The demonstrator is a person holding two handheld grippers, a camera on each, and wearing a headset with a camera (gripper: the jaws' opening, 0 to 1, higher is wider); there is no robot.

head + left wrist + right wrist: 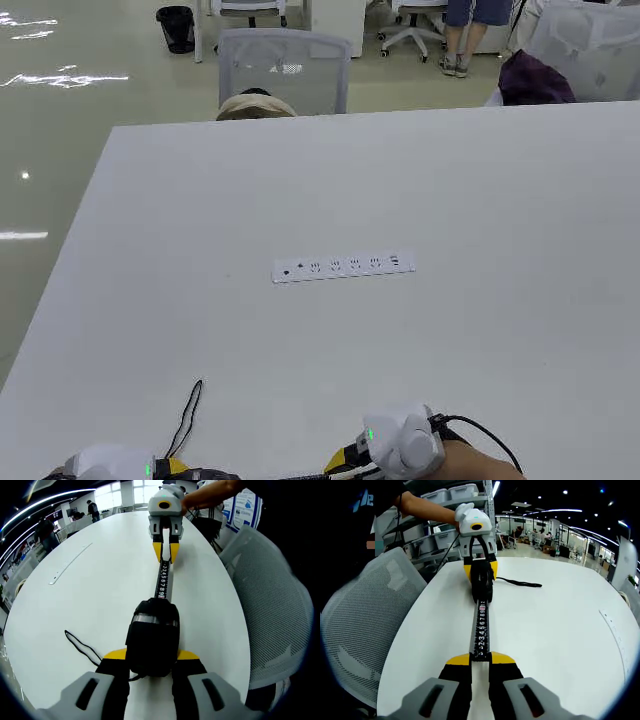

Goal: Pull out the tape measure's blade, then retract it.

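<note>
The black tape measure case lies on the white table, with my left gripper shut on it, yellow pads on both sides. Its blade runs straight out along the tabletop to my right gripper. In the right gripper view, my right gripper is shut on the blade's end, and the numbered blade leads to the case held by the left gripper. In the head view, the left gripper and right gripper sit at the near table edge. The case's black strap trails on the table.
A white power strip is set flush in the middle of the table. A grey mesh chair stands at the far edge, and another mesh chair sits close to the near edge. People and office chairs are farther back.
</note>
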